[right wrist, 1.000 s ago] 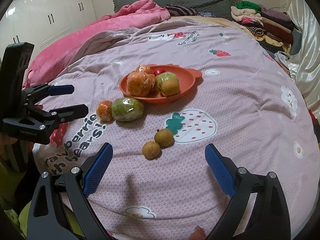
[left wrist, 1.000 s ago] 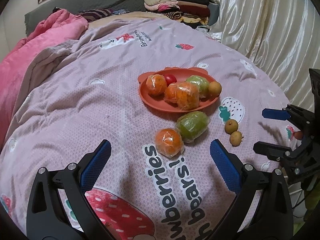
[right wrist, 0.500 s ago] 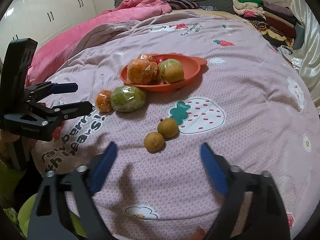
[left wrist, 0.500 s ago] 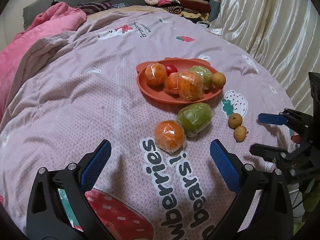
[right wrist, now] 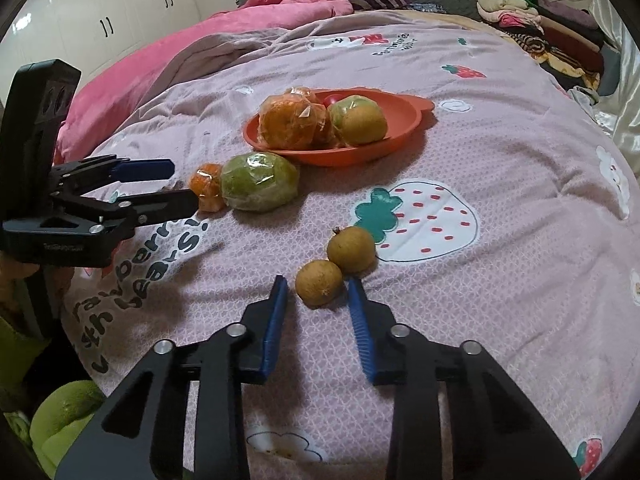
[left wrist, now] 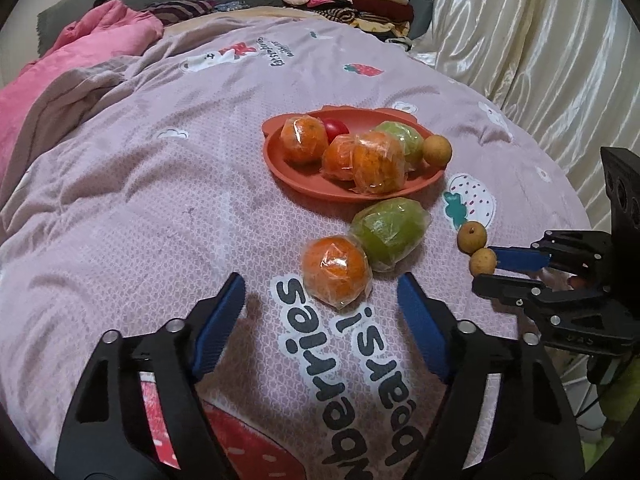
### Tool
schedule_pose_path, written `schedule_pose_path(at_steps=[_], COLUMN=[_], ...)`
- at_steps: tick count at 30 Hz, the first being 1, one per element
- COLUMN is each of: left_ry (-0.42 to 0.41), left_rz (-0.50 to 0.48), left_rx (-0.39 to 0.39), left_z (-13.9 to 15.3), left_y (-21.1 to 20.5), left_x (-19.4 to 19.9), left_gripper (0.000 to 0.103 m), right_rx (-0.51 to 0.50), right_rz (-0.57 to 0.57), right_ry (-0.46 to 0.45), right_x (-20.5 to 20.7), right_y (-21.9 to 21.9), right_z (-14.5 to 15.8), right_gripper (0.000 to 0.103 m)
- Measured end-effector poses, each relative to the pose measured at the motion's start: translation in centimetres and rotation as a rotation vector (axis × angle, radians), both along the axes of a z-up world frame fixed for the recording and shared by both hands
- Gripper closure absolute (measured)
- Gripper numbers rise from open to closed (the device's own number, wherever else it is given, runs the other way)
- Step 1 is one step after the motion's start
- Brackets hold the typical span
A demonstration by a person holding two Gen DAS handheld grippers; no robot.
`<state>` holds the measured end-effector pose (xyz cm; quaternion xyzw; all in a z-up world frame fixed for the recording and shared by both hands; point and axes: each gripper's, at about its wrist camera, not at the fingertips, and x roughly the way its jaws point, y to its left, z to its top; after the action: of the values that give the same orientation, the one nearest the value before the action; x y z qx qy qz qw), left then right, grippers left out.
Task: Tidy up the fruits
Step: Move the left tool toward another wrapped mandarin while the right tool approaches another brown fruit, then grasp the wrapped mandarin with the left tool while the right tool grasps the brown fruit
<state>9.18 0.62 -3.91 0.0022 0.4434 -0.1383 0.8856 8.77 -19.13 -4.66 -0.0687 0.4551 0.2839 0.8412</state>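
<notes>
Left gripper point(left wrist: 320, 292) and right gripper point(right wrist: 316, 284): same build. Black skeletal linkage arms with triangular cut-outs, silver round screws at the pivots, long flat fingers faced with ribbed blue pads point(right wrist: 276, 324). Black boxy handle block behind; small pale lettering on the body, unreadable.

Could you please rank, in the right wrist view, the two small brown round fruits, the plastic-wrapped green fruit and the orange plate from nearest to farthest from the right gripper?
1. Nearer small brown round fruit, just ahead of the closing right gripper.
2. Second brown round fruit, touching it behind.
3. Plastic-wrapped green fruit, farther left.
4. Orange plate, farthest back.
</notes>
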Motion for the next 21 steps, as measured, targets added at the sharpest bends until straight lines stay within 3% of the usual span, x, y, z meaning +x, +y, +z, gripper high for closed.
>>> schedule_pose_path(at_steps=[6, 21], left_ry=[0.006, 0.026], left_rz=[-0.014, -0.1], left_rx=[0.009, -0.043], left_z=[-0.4, -1.0], left_y=[0.0, 0.0], left_x=[0.8, 2.3], left_gripper=[0.049, 0.053], right_rx=[0.011, 0.03], right_rz=[0.019, 0.047], right_ry=[-0.007, -0.009], right_x=[0.2, 0.7], right_y=[0.5, 1.5], right_z=[-0.2, -0.5], right_gripper=[0.079, 0.081])
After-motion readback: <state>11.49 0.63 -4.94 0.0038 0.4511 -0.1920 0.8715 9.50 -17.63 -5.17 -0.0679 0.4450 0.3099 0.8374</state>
